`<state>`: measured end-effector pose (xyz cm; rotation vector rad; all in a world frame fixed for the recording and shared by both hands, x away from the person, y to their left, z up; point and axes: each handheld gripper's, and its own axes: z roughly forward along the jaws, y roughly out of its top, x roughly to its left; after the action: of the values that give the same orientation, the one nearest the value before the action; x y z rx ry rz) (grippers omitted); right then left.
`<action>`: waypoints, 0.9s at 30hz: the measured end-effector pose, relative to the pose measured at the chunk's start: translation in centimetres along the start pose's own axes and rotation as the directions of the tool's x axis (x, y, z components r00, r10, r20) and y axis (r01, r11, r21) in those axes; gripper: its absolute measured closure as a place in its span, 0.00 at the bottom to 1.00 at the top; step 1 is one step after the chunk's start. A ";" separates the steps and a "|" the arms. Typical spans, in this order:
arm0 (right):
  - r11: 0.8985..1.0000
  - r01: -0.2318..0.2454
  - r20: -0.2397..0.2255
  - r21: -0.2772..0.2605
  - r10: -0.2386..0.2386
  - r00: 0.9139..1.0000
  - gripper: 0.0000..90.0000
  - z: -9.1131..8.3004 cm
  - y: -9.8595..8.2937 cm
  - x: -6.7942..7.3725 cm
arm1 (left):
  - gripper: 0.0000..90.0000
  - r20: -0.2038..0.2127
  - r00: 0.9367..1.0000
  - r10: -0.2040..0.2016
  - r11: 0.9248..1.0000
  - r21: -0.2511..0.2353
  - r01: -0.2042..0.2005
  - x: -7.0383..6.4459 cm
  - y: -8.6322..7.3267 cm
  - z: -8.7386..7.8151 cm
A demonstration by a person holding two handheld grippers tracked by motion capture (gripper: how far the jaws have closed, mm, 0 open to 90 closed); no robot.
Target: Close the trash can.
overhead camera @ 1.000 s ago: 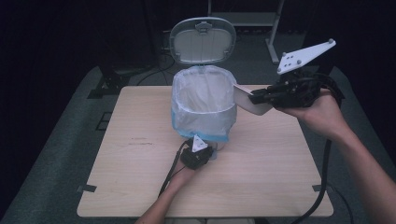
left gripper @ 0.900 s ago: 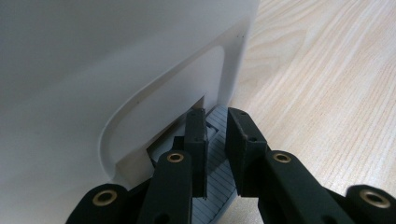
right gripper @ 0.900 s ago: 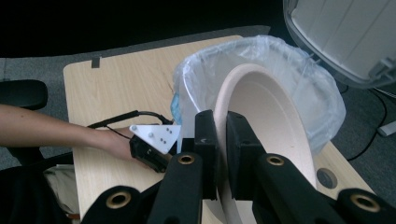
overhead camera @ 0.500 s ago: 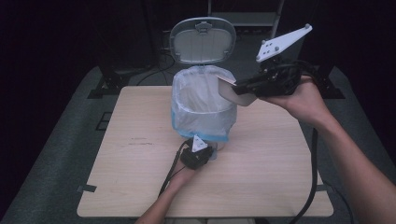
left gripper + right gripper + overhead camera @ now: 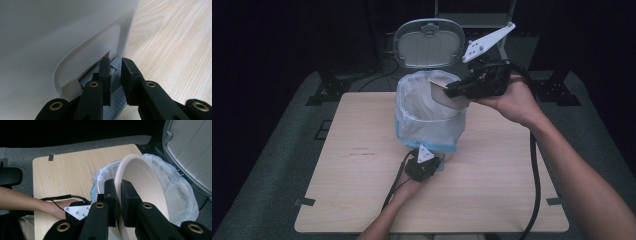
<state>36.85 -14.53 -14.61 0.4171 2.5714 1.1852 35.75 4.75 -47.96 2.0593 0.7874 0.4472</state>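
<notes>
A white pedal bin (image 5: 429, 120) lined with a clear plastic bag (image 5: 180, 192) stands mid-table, its lid (image 5: 428, 42) raised. My right gripper (image 5: 450, 92) is shut on the rim of a beige paper bowl (image 5: 446, 95), held on edge over the bin's opening. In the right gripper view the bowl (image 5: 142, 177) leans over the bag, pinched between the jaws of that gripper (image 5: 118, 185). My left gripper (image 5: 426, 164) sits low at the bin's front base. Its jaws (image 5: 115, 62), nearly together, rest on the grey ribbed pedal (image 5: 113, 75) under the bin wall (image 5: 62, 37).
The wooden table (image 5: 357, 150) has bare surface to the left, right and front of the bin. A black cable (image 5: 534, 165) trails from my right gripper along the forearm. Dark floor and stand legs (image 5: 324, 90) surround the table.
My right gripper carried the bowl left and upward, from beside the bin's right side to above its opening. The left gripper stayed on the pedal.
</notes>
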 end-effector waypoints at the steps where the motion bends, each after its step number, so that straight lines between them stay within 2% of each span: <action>1: 1.000 0.001 -0.001 0.001 -0.001 1.000 0.93 0.2 0.0 -0.1 | 0.87 0.000 1.000 0.001 1.000 0.000 -0.001 0.0 0.0 0.0; 11: 1.000 -0.018 -0.002 0.002 0.018 1.000 0.93 2.3 0.5 -1.4 | 0.87 0.000 1.000 0.000 1.000 0.000 0.000 0.0 0.0 0.0; 20: 0.999 -0.029 -0.005 0.023 0.029 1.000 0.92 5.0 1.3 -2.4 | 0.87 -0.002 1.000 0.000 1.000 -0.002 0.000 0.0 0.0 0.0; 23: 0.999 -0.033 -0.014 0.036 0.034 0.999 0.92 5.9 1.5 -2.8 | 0.87 -0.001 1.000 -0.001 1.000 -0.002 0.001 0.0 0.0 0.0; 26: 0.998 -0.048 -0.043 0.037 0.050 0.998 0.91 6.8 1.5 -3.2 | 0.87 0.000 1.000 -0.001 1.000 -0.003 0.001 0.0 0.0 0.0; 27: 0.998 -0.049 -0.049 0.047 0.051 0.997 0.88 7.0 1.5 -3.3 | 0.87 0.000 1.000 -0.001 1.000 -0.003 0.001 0.0 0.0 0.0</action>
<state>42.67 -10.00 -17.40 0.4697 2.6497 1.1702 35.77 4.75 -47.97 2.0562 0.7874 0.4475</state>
